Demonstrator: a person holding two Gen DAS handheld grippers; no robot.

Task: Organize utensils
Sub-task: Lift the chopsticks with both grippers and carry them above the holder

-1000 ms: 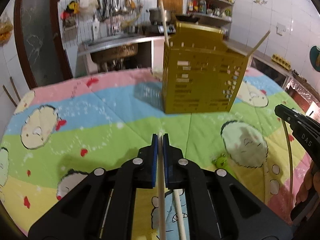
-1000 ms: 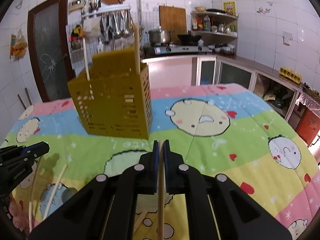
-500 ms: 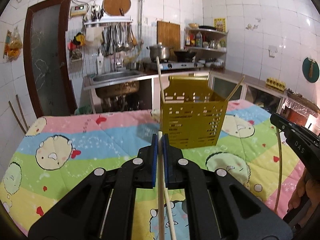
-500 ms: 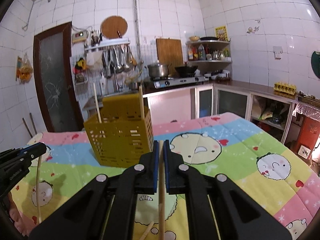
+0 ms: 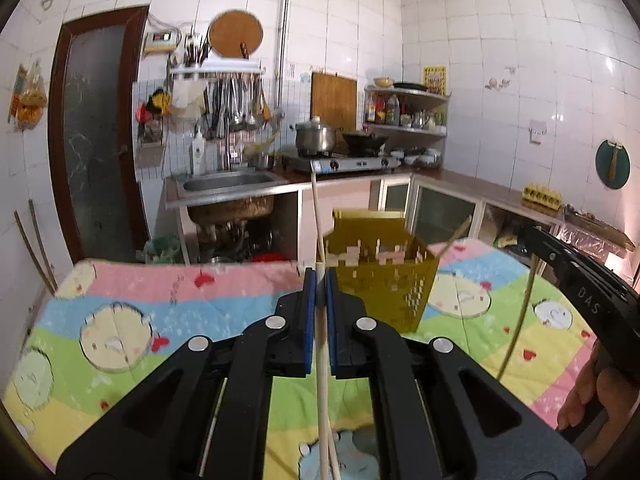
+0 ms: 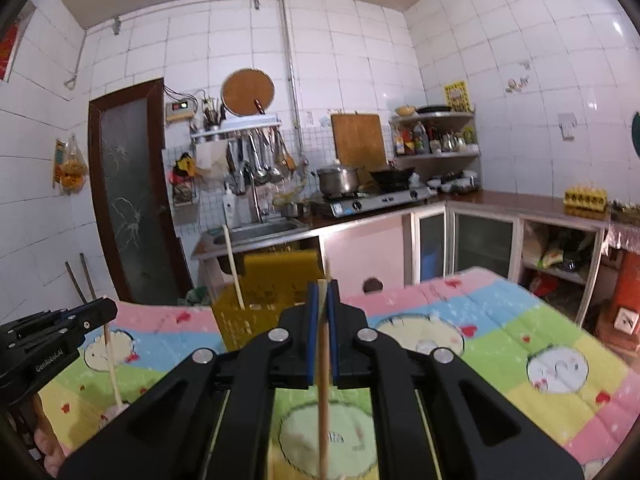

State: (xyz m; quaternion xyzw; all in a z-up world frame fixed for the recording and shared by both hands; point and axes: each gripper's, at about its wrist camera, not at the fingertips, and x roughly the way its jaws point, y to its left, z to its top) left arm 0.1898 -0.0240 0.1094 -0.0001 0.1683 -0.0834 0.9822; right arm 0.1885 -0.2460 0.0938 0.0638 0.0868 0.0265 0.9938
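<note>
both grippers are up above the patchwork cloth (image 5: 120,300), pointing roughly level with just a slight downward tilt. left gripper (image 5: 320,280) has its blue pads pinched tight on a pale chopstick (image 5: 322,360) that runs back down between the black arms. right gripper (image 6: 323,292) is the same deal, clamped on its own chopstick (image 6: 323,400). a bit of the person's hand (image 5: 588,396) shows wrapped round the right gripper's handle, over the cloth's right edge.
</note>
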